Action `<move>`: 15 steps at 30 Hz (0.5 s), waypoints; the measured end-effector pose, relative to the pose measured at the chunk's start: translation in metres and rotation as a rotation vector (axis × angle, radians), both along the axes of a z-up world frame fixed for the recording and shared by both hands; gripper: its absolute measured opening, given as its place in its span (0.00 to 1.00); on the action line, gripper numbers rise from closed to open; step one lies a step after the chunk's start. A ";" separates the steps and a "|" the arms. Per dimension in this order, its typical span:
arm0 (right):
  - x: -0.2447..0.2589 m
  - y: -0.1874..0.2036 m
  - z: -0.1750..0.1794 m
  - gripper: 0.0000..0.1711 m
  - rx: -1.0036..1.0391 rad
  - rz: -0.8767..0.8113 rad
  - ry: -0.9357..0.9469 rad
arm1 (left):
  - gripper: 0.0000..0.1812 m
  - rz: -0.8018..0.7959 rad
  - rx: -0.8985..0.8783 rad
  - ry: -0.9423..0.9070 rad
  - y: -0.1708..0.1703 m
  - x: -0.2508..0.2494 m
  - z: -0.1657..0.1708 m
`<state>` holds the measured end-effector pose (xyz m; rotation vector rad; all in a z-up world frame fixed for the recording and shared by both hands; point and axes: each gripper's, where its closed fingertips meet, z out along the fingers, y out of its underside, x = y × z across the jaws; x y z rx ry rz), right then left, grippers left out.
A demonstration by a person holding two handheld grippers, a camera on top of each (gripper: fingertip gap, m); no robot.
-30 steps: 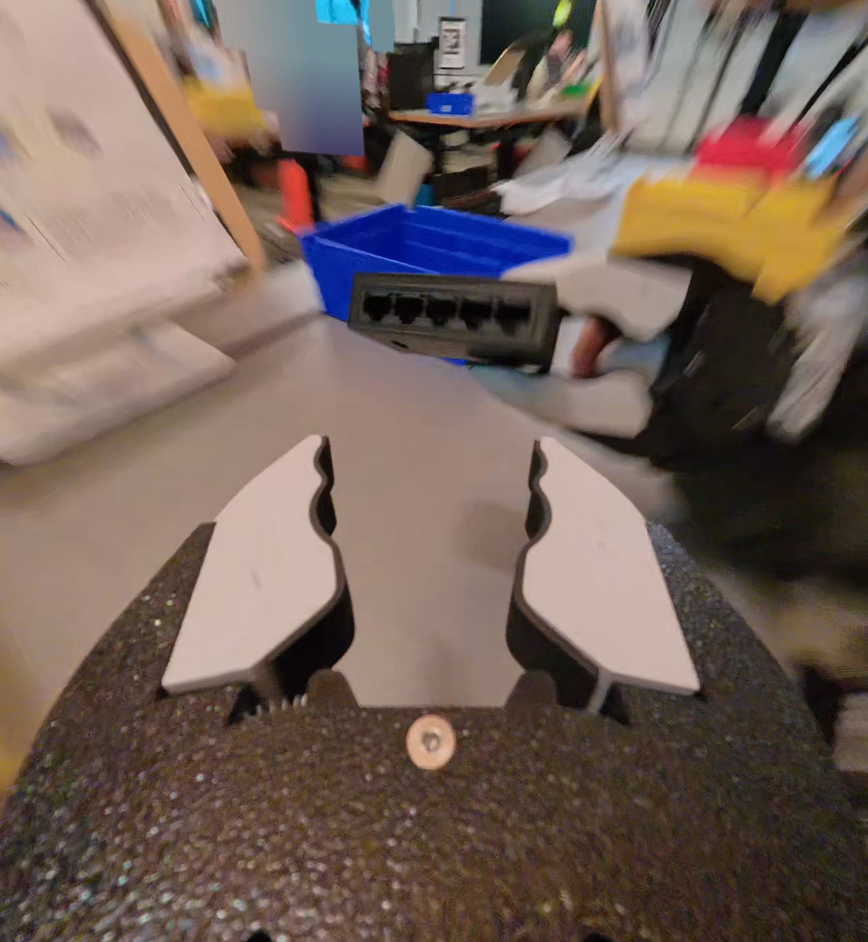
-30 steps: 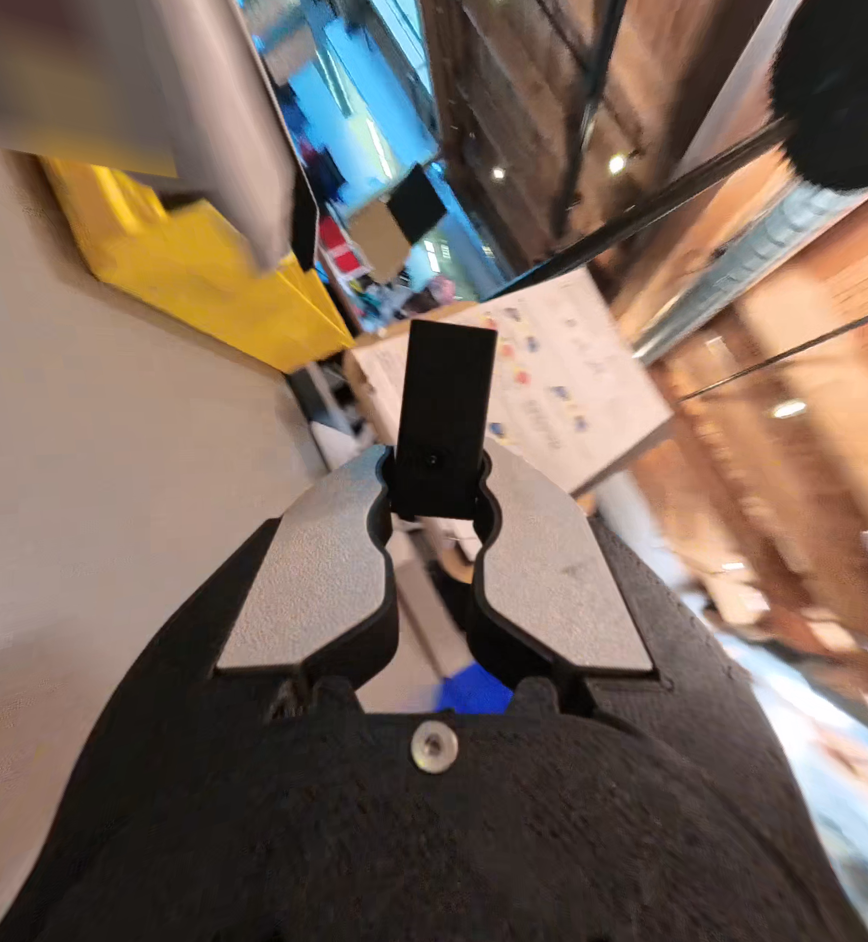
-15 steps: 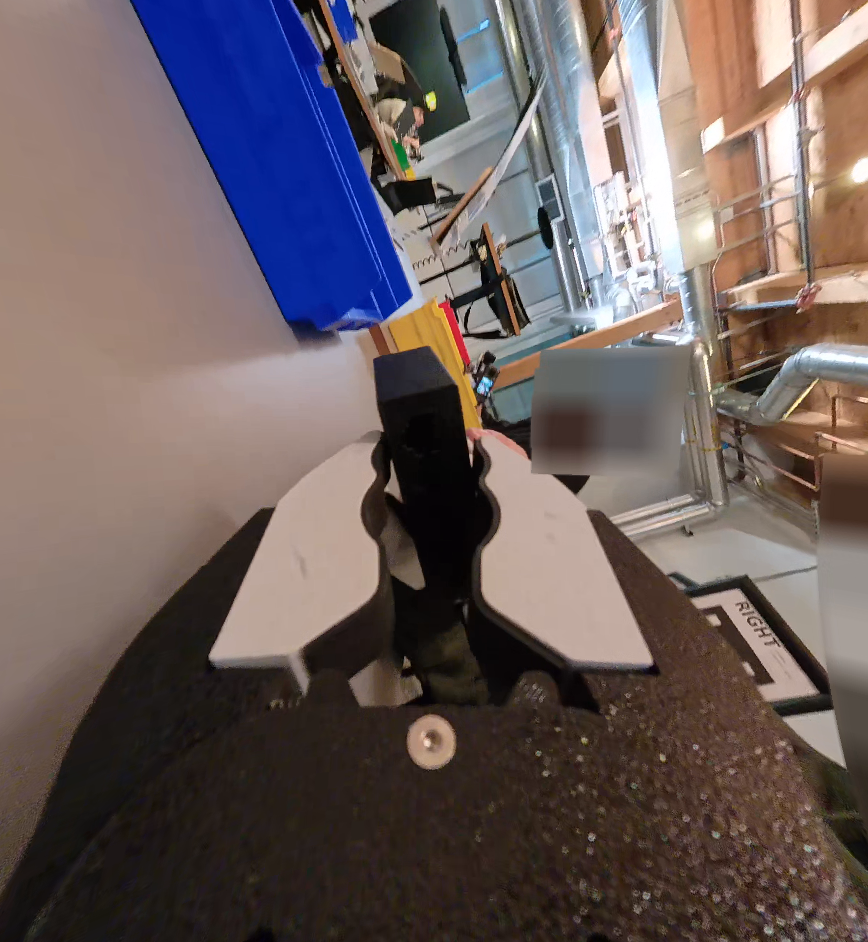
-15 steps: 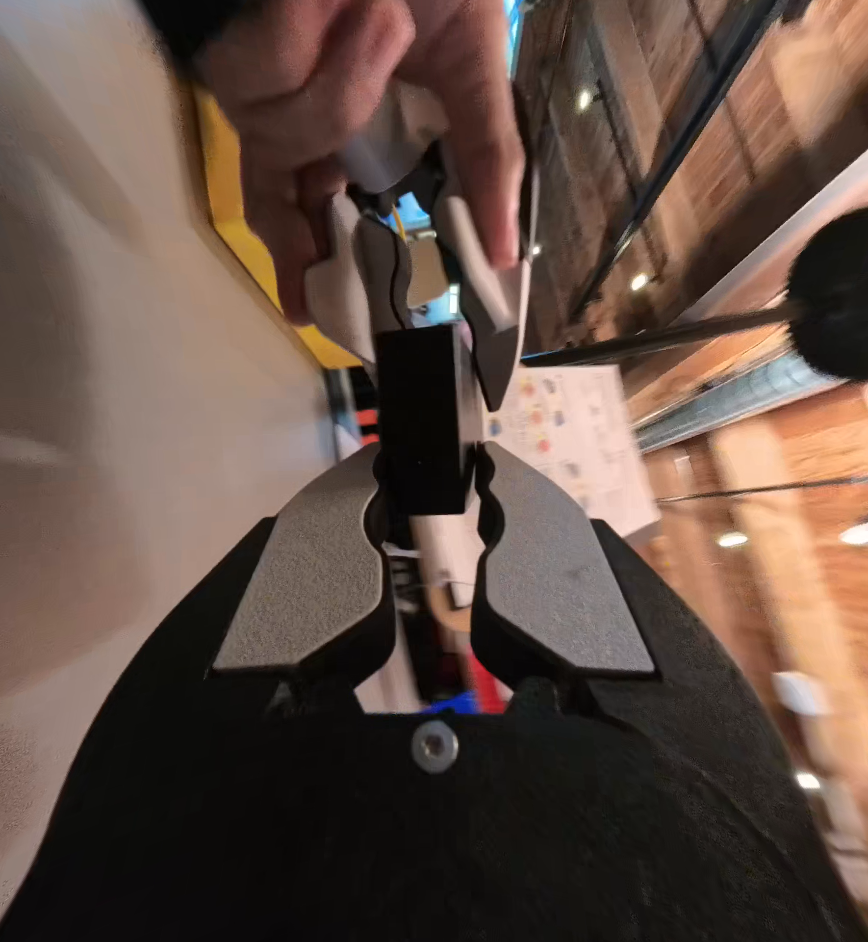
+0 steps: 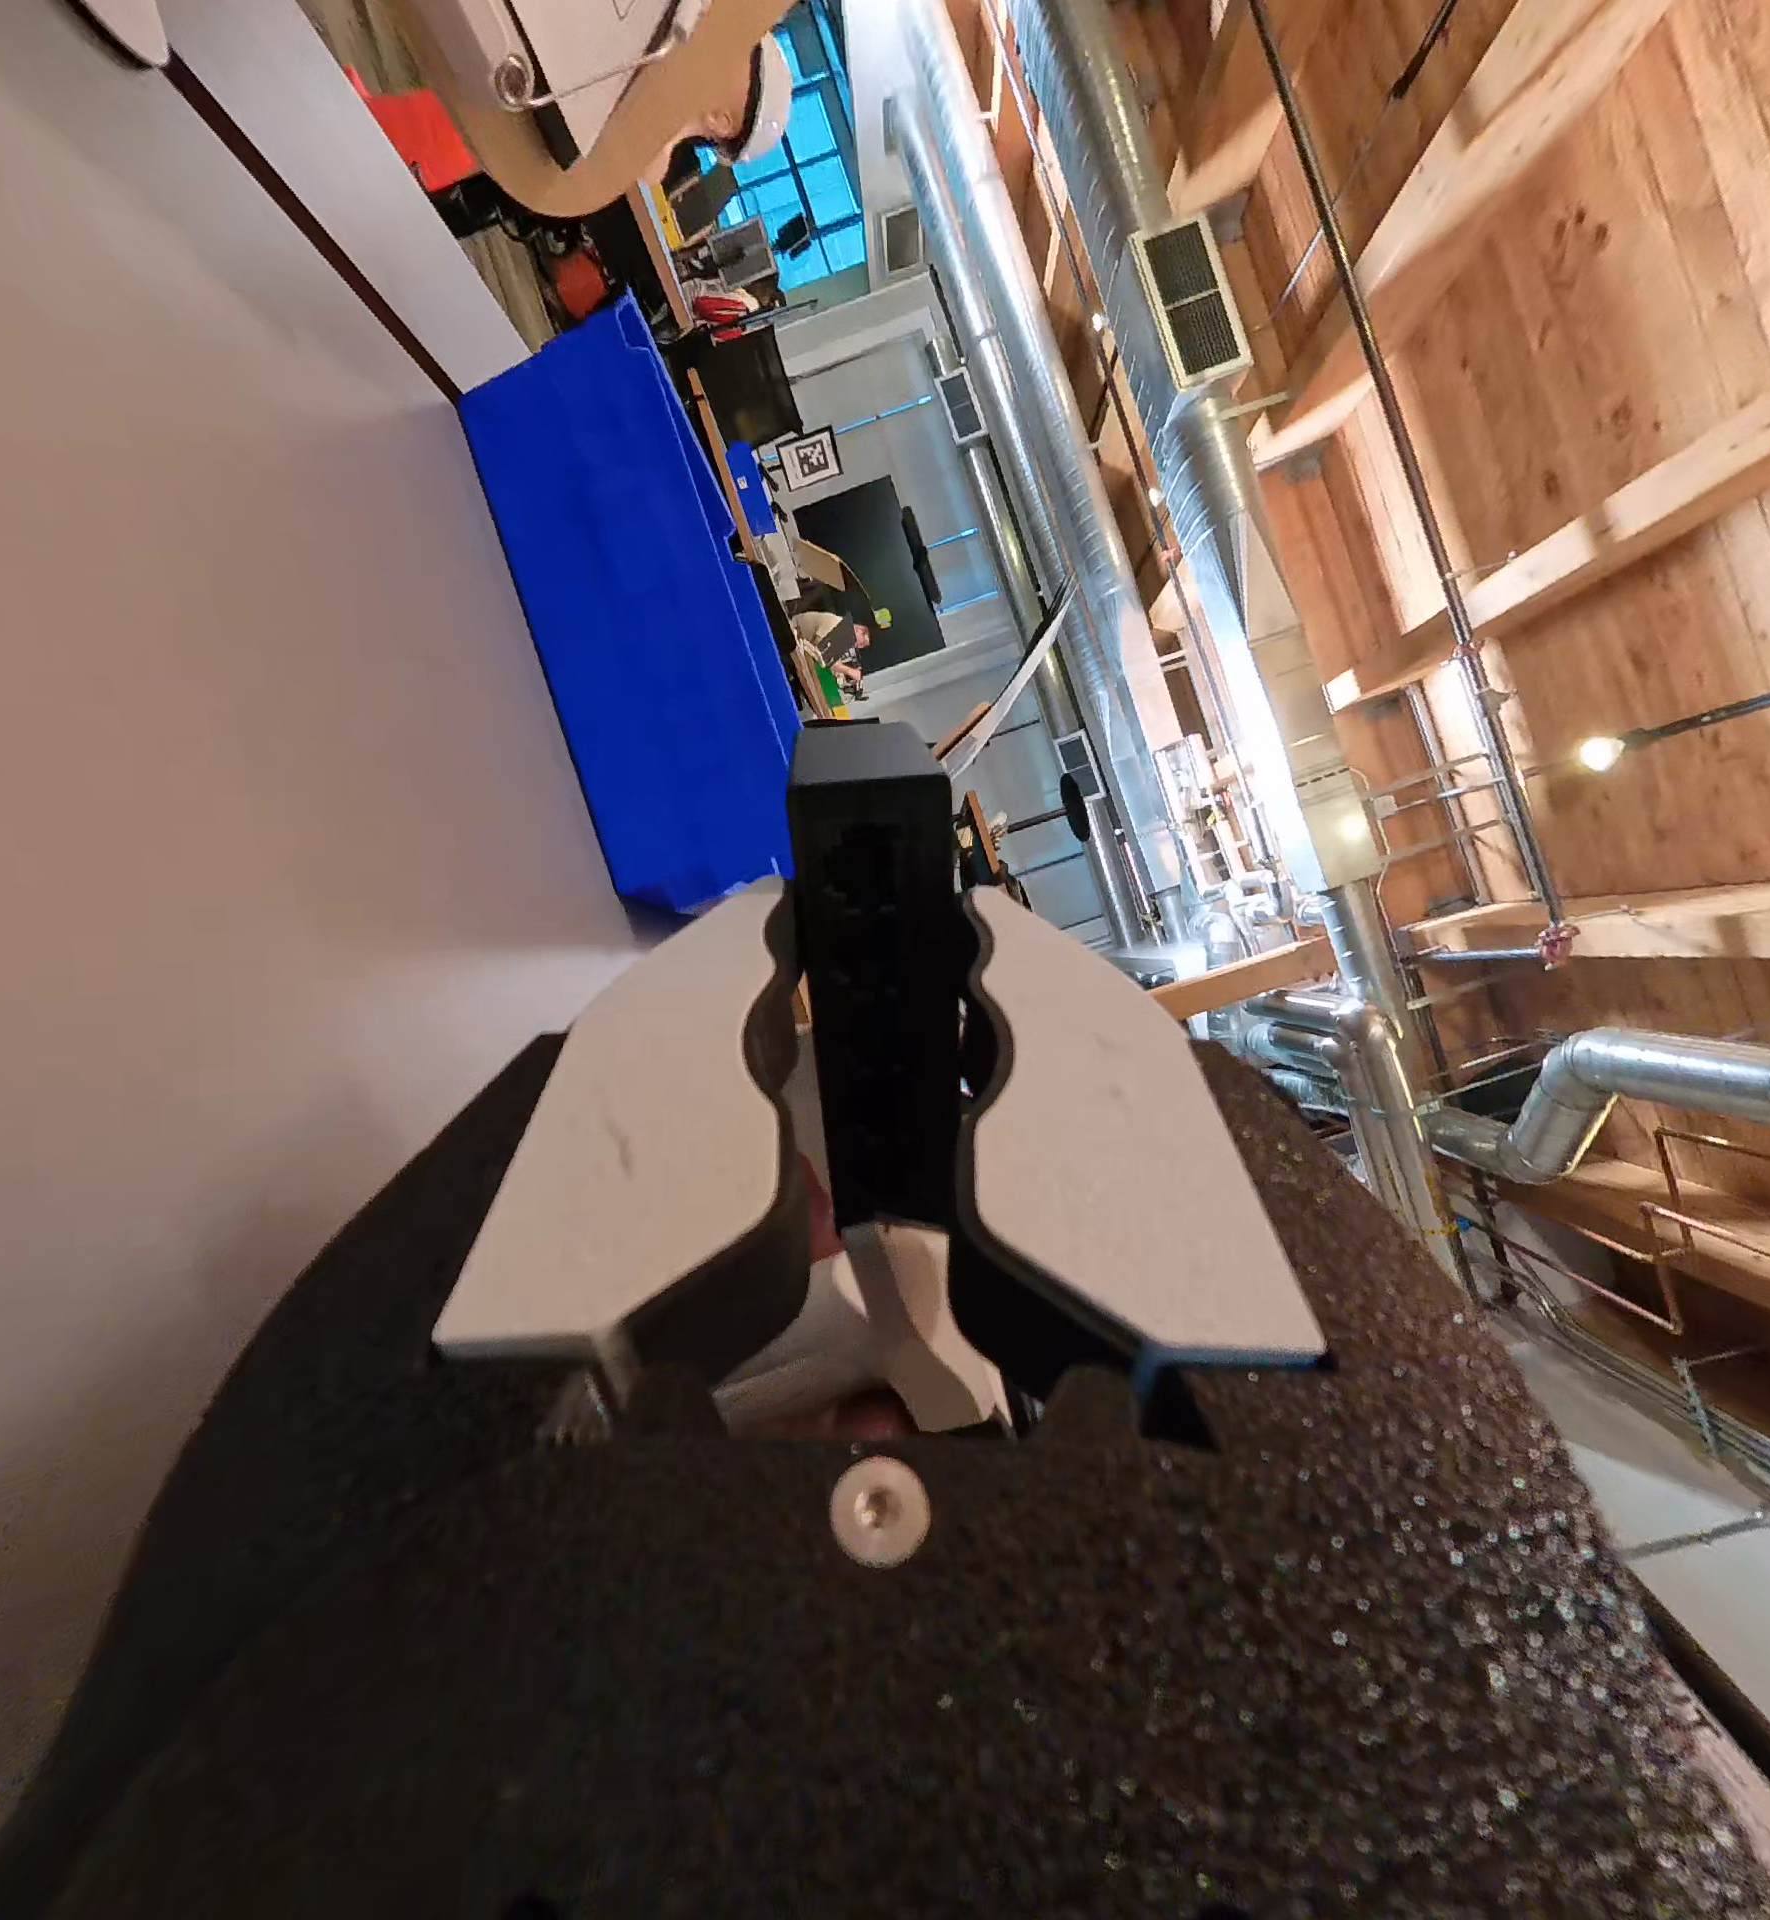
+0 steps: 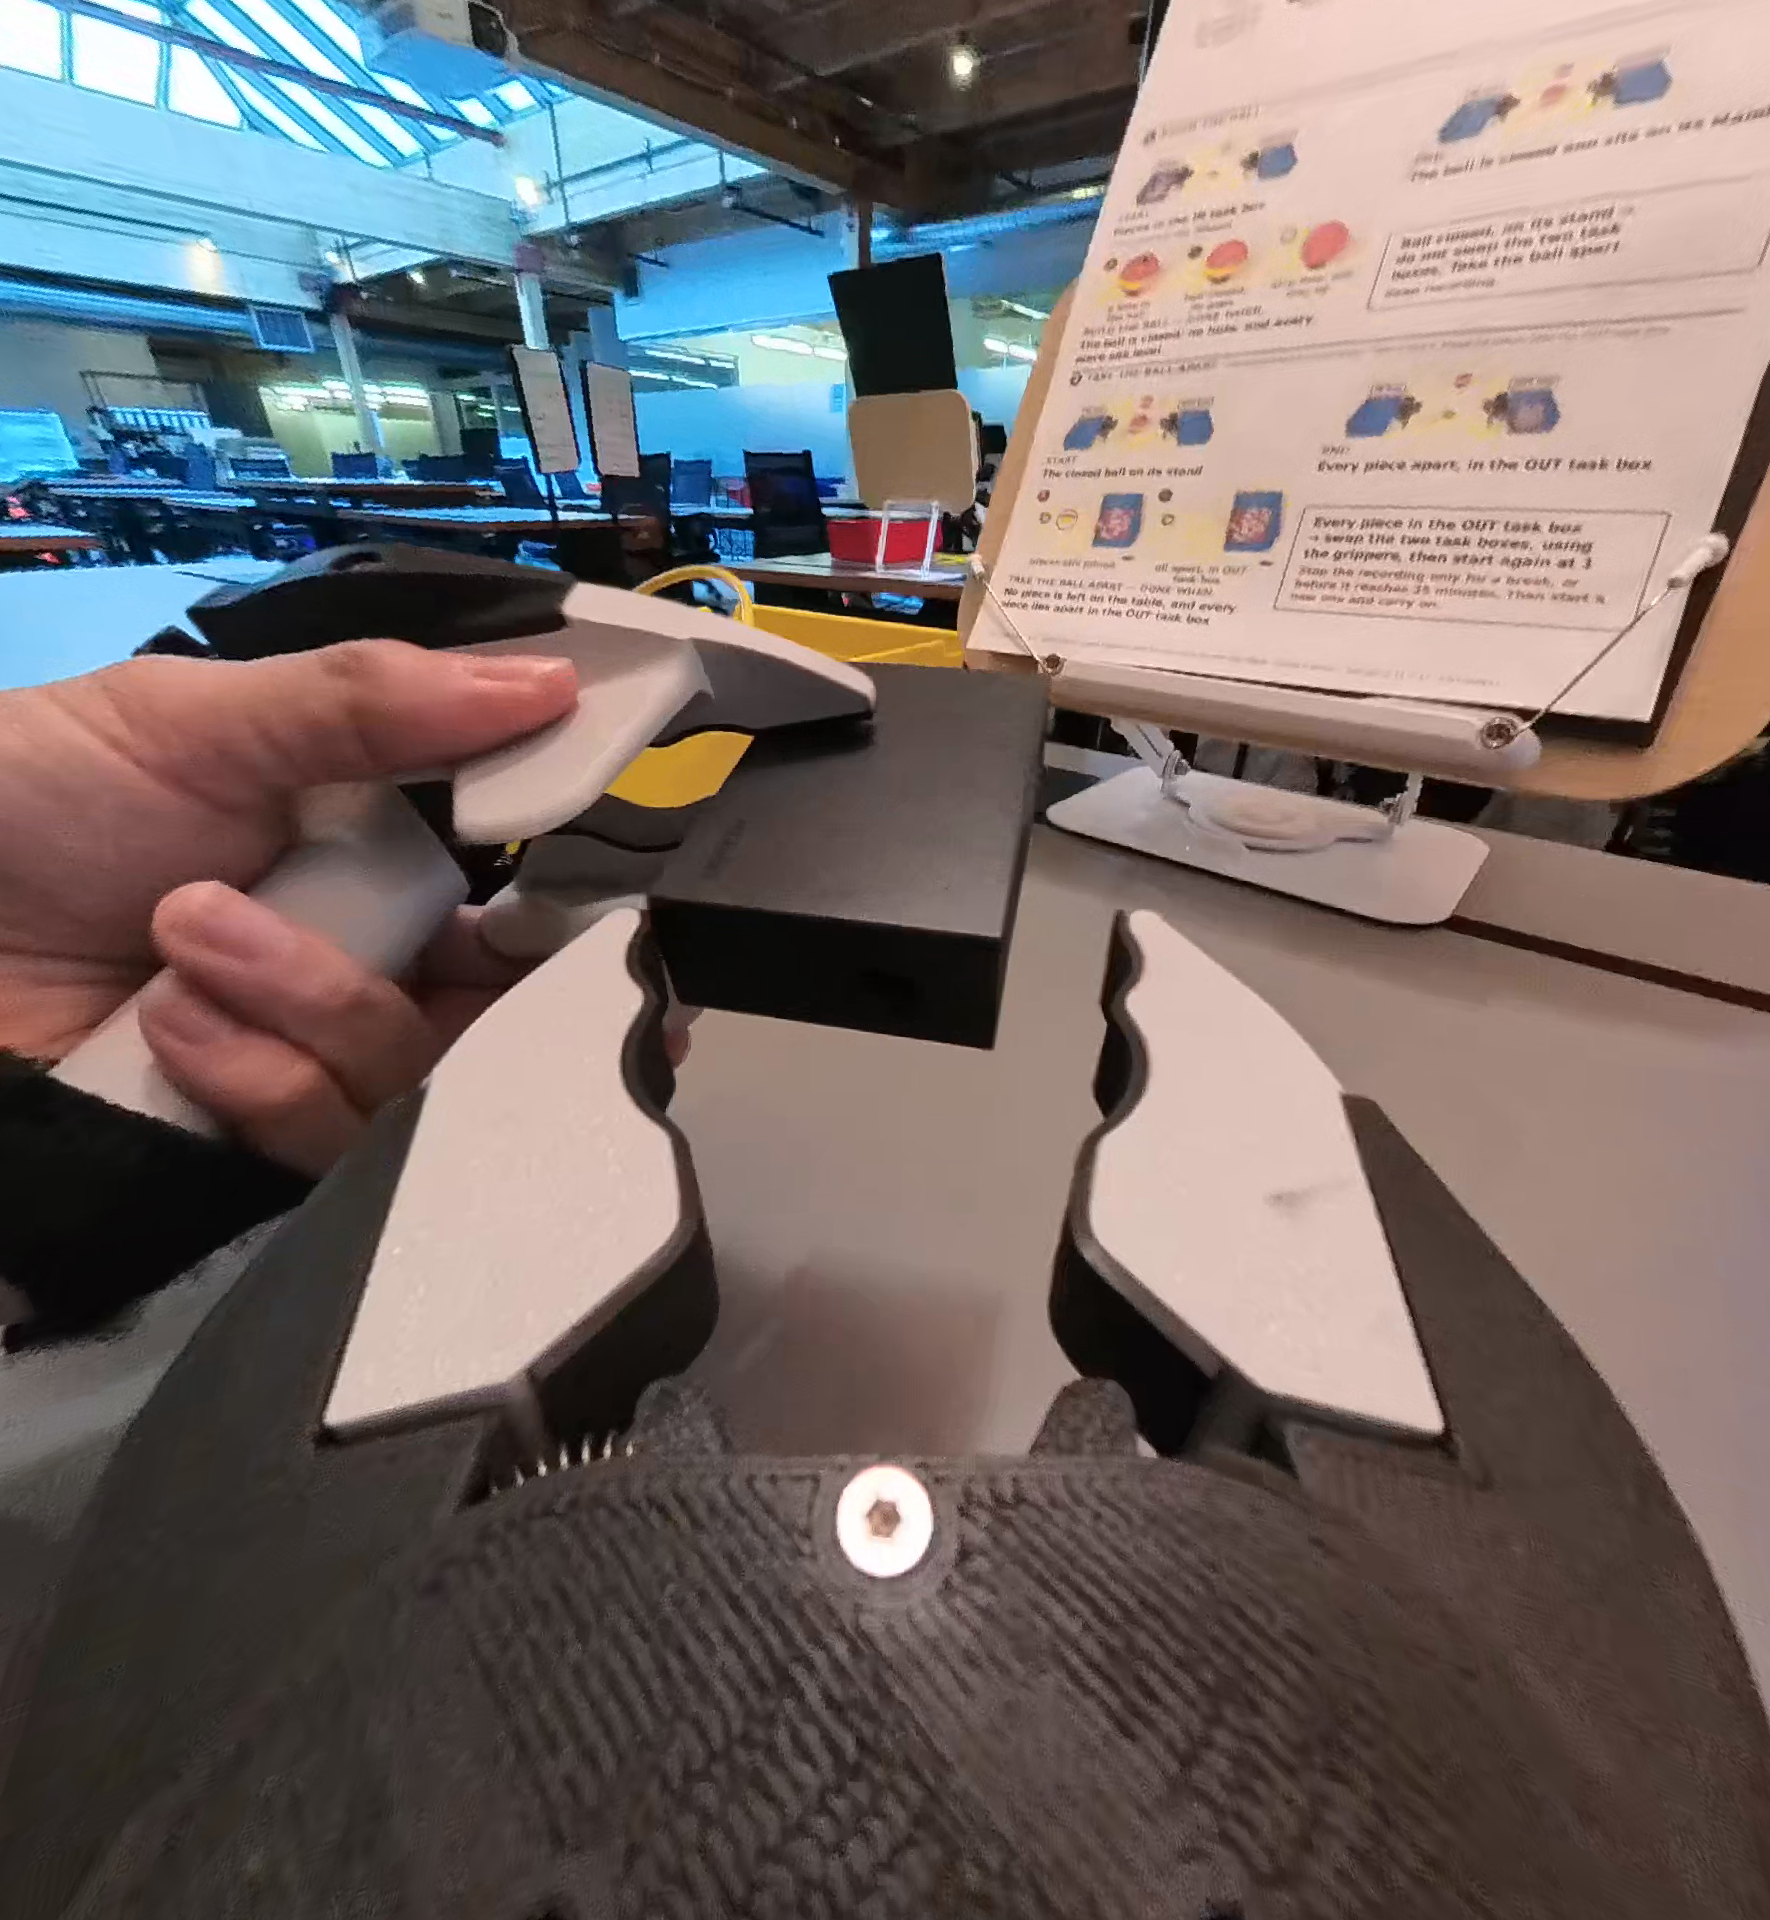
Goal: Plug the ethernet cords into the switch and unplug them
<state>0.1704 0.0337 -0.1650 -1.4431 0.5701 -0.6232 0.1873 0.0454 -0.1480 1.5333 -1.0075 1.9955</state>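
The switch is a small black box. My left gripper is shut on it and holds it in the air, with its row of ports facing the left wrist camera. In the right wrist view the switch hangs above the grey table, pinched by the left gripper's fingers, which a hand holds. My right gripper is open and empty just in front of the switch, apart from it. No plugged cord shows.
A blue bin stands on the table beyond the switch. A yellow bin with a yellow loop above its rim sits behind the left gripper. An instruction sheet on a stand is at the back right.
The switch passed from my right gripper to my left. The left gripper closed on it, then the right gripper let go, opened and drew back. Both views have turned.
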 end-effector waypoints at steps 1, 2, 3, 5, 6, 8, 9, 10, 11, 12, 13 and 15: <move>-0.001 0.000 0.000 0.44 -0.009 0.000 -0.017 | 0.15 0.013 -0.004 0.006 0.000 0.000 -0.001; -0.001 0.000 0.000 0.43 -0.017 -0.006 -0.034 | 0.15 0.018 -0.002 0.004 -0.001 0.001 -0.001; -0.002 0.000 0.001 0.42 -0.023 -0.008 -0.055 | 0.15 0.008 0.001 0.002 -0.003 0.000 -0.002; -0.004 0.001 0.001 0.37 -0.038 0.002 -0.099 | 0.15 0.005 -0.004 0.010 -0.005 -0.001 -0.003; -0.005 0.000 0.002 0.37 -0.039 0.000 -0.111 | 0.15 0.002 -0.007 0.009 -0.005 -0.001 -0.003; -0.005 -0.001 0.001 0.37 -0.043 0.015 -0.099 | 0.15 -0.009 0.004 0.003 -0.006 -0.002 -0.003; -0.005 -0.001 0.003 0.37 -0.038 0.022 -0.109 | 0.15 -0.024 0.019 -0.017 -0.007 -0.003 -0.002; -0.006 -0.003 0.005 0.37 -0.029 0.028 -0.130 | 0.15 -0.046 0.037 -0.045 -0.008 -0.005 0.000; -0.007 -0.003 0.007 0.37 -0.017 0.038 -0.131 | 0.16 -0.065 0.056 -0.062 -0.008 -0.007 0.002; -0.007 -0.004 0.008 0.37 0.005 0.052 -0.114 | 0.16 -0.079 0.076 -0.072 -0.007 -0.008 0.003; -0.007 -0.004 0.008 0.37 0.032 0.066 -0.095 | 0.19 -0.088 0.099 -0.078 -0.005 -0.008 0.004; -0.007 -0.004 0.008 0.37 0.072 0.109 -0.070 | 0.29 -0.102 0.167 -0.055 0.000 -0.006 0.001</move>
